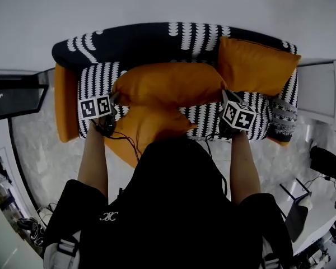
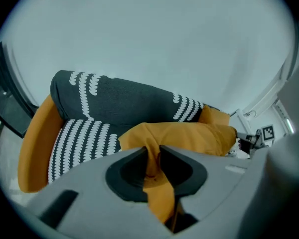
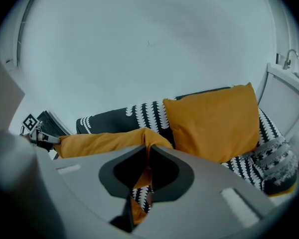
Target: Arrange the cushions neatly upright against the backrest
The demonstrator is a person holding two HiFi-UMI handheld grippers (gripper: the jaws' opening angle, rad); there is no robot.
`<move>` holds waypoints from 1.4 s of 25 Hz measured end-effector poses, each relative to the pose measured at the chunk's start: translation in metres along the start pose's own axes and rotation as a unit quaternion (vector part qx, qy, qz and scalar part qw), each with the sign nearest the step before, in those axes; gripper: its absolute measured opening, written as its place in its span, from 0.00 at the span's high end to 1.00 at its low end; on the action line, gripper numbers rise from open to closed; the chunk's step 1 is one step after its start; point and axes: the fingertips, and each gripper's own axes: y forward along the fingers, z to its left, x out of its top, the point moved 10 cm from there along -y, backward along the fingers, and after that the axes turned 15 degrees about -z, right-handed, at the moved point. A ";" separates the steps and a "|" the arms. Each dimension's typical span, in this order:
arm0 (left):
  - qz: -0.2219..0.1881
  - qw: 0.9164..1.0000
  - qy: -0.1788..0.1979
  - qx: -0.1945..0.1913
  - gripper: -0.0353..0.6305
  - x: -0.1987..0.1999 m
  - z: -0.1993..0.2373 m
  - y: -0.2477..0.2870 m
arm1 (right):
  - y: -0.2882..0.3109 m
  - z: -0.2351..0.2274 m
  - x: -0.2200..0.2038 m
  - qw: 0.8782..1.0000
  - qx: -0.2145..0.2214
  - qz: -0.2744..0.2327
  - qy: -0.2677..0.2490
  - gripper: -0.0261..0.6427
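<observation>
An orange cushion point(image 1: 168, 84) hangs lifted over the seat of the black-and-white patterned sofa point(image 1: 145, 41), stretched between both grippers. My left gripper point(image 1: 113, 101) is shut on the cushion's left corner point(image 2: 152, 161). At the other end, my right gripper point(image 1: 223, 98) pinches its right corner point(image 3: 148, 156). A second orange cushion point(image 1: 255, 66) point(image 3: 214, 123) stands upright against the backrest on the right. Below the lifted one, another orange cushion point(image 1: 148, 128) lies at the seat's front edge.
The sofa has an orange left arm point(image 1: 65, 102) and a patterned throw point(image 1: 283, 116) over its right end. A dark glass table point(image 1: 14, 94) stands to the left, a white unit point(image 1: 319, 91) to the right. Cables and gear lie on the floor at right.
</observation>
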 end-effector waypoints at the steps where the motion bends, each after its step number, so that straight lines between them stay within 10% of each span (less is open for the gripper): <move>1: 0.008 1.000 0.011 0.001 0.83 0.003 0.000 0.000 | 0.002 0.002 0.006 1.000 0.001 0.002 -0.002 0.91; 22: 0.063 0.994 0.088 0.016 0.82 0.085 0.002 0.080 | 0.066 -0.007 0.067 0.997 -0.040 0.060 0.010 0.91; 35: 0.023 0.994 0.100 0.029 0.82 0.152 0.000 0.145 | 0.145 -0.022 0.113 0.996 -0.072 0.057 0.016 0.90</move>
